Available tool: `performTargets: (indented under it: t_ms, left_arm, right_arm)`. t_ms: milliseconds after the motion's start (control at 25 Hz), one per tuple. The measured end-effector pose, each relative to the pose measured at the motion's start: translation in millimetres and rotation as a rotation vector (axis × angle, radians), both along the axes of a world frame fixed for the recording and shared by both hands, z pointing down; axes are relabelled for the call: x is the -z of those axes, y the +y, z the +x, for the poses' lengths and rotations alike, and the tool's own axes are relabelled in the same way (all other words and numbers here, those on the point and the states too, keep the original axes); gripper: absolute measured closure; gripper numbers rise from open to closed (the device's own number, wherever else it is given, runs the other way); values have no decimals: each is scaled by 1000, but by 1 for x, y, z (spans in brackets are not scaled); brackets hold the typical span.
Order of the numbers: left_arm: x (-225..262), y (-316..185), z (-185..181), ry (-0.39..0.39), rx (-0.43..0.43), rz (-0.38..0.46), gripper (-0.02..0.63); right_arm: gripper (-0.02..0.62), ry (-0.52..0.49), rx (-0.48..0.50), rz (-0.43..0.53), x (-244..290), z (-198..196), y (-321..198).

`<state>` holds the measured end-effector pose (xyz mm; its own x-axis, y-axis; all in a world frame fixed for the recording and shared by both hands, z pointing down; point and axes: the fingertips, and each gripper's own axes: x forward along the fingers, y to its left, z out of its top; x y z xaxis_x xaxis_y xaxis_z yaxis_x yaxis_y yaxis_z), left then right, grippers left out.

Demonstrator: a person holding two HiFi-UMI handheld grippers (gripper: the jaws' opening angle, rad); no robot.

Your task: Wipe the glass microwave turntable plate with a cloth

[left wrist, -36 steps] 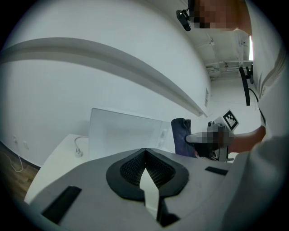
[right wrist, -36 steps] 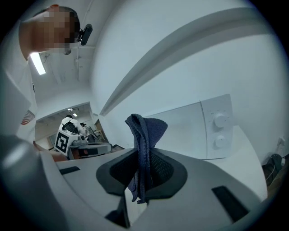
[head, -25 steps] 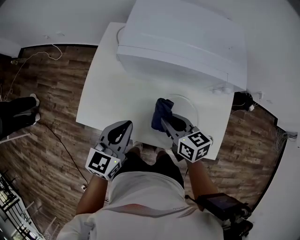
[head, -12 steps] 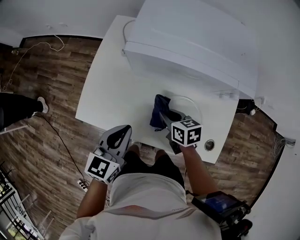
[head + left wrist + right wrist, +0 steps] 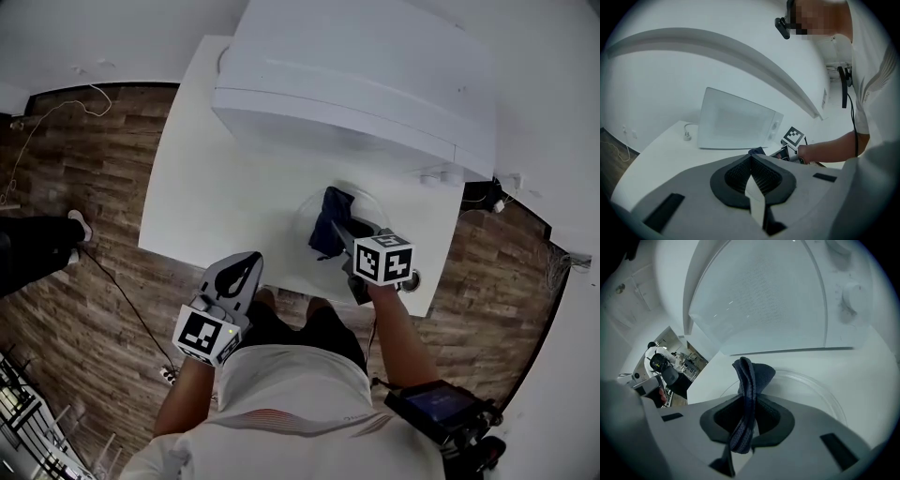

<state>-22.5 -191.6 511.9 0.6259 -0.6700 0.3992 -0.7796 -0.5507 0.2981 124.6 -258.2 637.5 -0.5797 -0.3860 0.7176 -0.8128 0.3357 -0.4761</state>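
Pinching dark blue cloth (image 5: 330, 220) in right gripper (image 5: 345, 234) — dragged from rim onto round clear glass turntable plate (image 5: 382, 208) by front edge of worktop (image 5: 216, 187). Wipe likely started. Left gripper (image 5: 246, 267) pressed together, empty — idle.

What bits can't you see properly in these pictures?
Glass plate: near part hidden behind the right claw, right gripper view; cloth and claw cover much of it, head view.
Whether cloth touches plate: hidden by the cloth's own folds, both views.
Small round thing on the table: too small, half behind the right claw, head view.
Microwave knob markings: blurred, right gripper view.
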Motion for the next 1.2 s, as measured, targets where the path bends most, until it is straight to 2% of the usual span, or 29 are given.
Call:
performTargets:
  t_ms: [760, 920, 1040, 1200]
  left_arm:
    - [2, -4, 55, 2, -65, -8, 595]
    - [3, -3, 63, 4, -72, -6, 595]
    - [4, -3, 65, 2, -75, -5, 595]
    - [4, 0, 63, 1, -71, -4, 595]
  right_arm:
    - [534, 126, -148, -20, -1, 144, 19]
    - [534, 153, -145, -6, 1, 154, 24]
    - [534, 186, -111, 49, 10, 151, 24]
    - [534, 99, -115, 142, 49, 131, 23]
